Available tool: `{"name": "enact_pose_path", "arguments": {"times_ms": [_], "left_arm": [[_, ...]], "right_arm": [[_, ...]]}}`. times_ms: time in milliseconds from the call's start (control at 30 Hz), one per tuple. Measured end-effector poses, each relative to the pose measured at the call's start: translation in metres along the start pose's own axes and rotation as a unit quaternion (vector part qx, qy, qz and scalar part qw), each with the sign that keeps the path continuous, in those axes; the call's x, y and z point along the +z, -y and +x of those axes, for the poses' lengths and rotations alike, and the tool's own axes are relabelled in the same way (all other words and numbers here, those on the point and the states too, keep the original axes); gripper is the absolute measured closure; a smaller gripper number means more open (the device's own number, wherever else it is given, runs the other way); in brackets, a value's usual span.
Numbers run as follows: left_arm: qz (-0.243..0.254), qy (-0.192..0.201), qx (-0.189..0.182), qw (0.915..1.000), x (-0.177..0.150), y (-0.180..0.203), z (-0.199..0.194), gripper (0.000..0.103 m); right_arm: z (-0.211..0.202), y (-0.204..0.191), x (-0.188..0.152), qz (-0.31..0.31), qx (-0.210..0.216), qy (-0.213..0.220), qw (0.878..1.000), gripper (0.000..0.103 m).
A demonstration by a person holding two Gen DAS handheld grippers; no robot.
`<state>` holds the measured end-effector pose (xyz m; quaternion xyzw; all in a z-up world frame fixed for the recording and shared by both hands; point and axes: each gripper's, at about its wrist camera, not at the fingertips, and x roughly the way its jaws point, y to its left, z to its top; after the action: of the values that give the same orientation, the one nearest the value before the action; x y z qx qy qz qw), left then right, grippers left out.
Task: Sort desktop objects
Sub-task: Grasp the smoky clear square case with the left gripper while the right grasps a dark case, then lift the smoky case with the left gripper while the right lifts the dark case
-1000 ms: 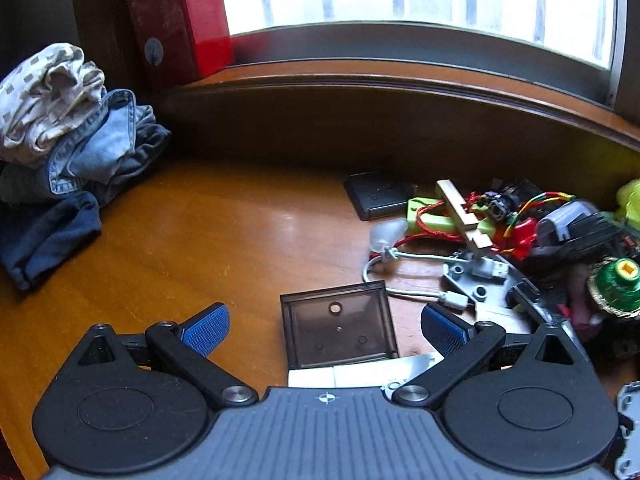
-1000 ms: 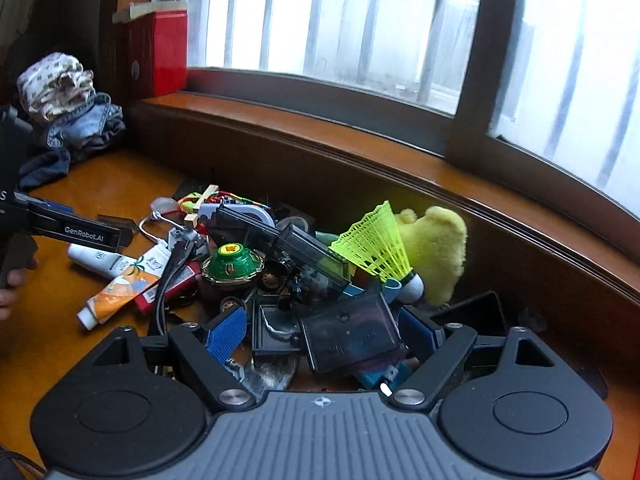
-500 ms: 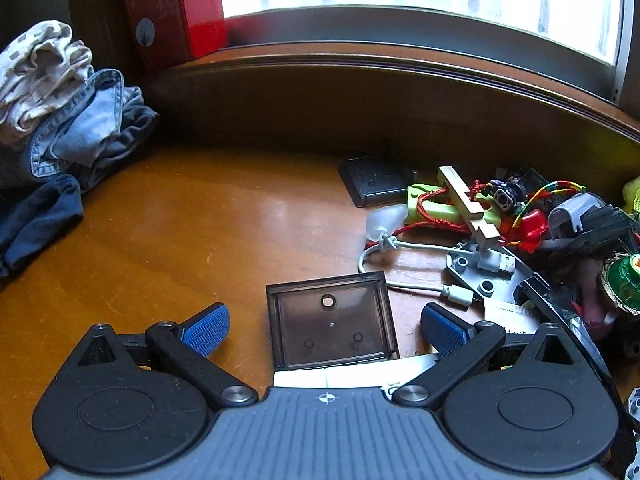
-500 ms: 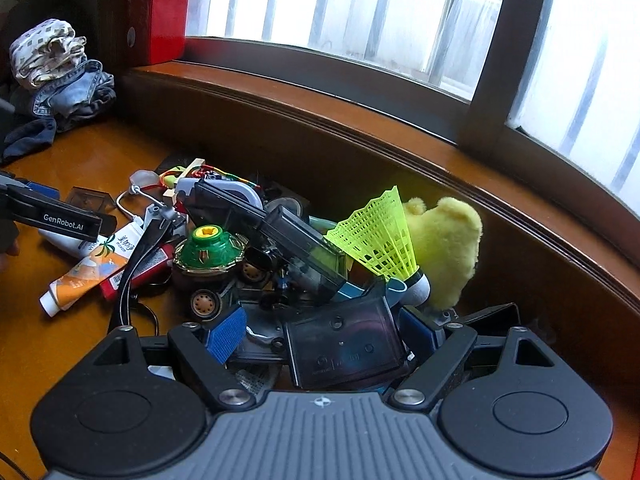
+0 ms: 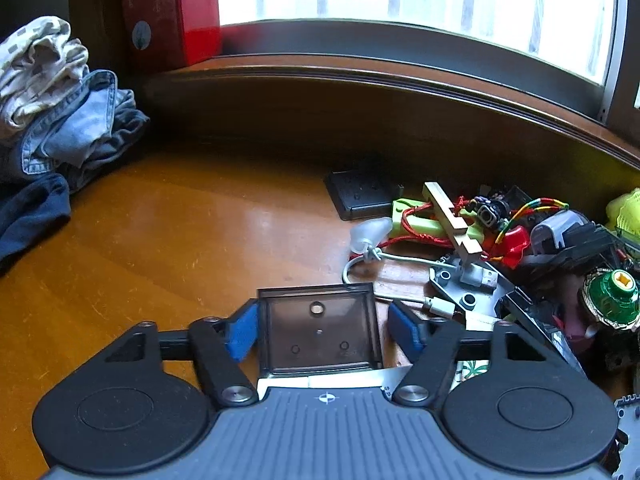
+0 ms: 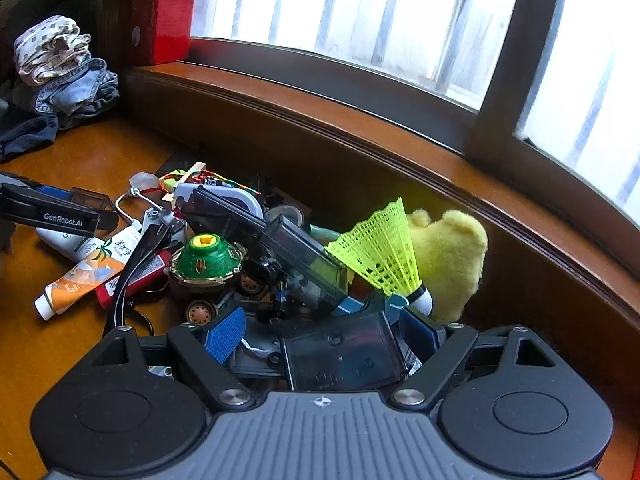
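Note:
A smoky clear square box [image 5: 318, 332] lies on the wooden desk between the fingers of my left gripper [image 5: 324, 330]. Its jaws are closing: the left pad [image 5: 242, 334] touches the box's edge, while the right pad [image 5: 404, 330] stands a small gap off. My right gripper [image 6: 320, 334] is open over the clutter pile, with a dark translucent case [image 6: 340, 356] lying between its fingers, ungripped. The pile holds a green spinning top [image 6: 206, 260], a neon shuttlecock [image 6: 380, 256], a yellow plush [image 6: 448, 256] and tubes [image 6: 80, 280]. The left gripper [image 6: 52, 216] shows at the right view's left edge.
Folded clothes [image 5: 52, 112] lie at the far left, with a red box [image 5: 172, 12] on the window ledge behind. A raised wooden sill [image 5: 400, 80] walls the desk's back. A white cable [image 5: 400, 264], wooden piece [image 5: 452, 220] and black flat box [image 5: 360, 196] lie right of the left gripper.
The left jaws have come in from wide open to hug the smoky box. The right gripper has crept slightly lower toward the pile, jaws unchanged.

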<state>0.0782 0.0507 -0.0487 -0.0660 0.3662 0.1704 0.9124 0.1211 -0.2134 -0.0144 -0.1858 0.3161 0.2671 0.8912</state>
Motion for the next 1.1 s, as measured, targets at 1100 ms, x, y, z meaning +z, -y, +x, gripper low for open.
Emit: {"name": "enact_pose_path", "arguments": {"times_ms": [1100], "left_arm": [[0.002, 0.025, -0.051, 0.9984, 0.020, 0.009, -0.031, 0.042]], "right_arm": [[-0.021, 0.015, -0.011, 0.081, 0.008, 0.032, 0.996, 0.035]]}}
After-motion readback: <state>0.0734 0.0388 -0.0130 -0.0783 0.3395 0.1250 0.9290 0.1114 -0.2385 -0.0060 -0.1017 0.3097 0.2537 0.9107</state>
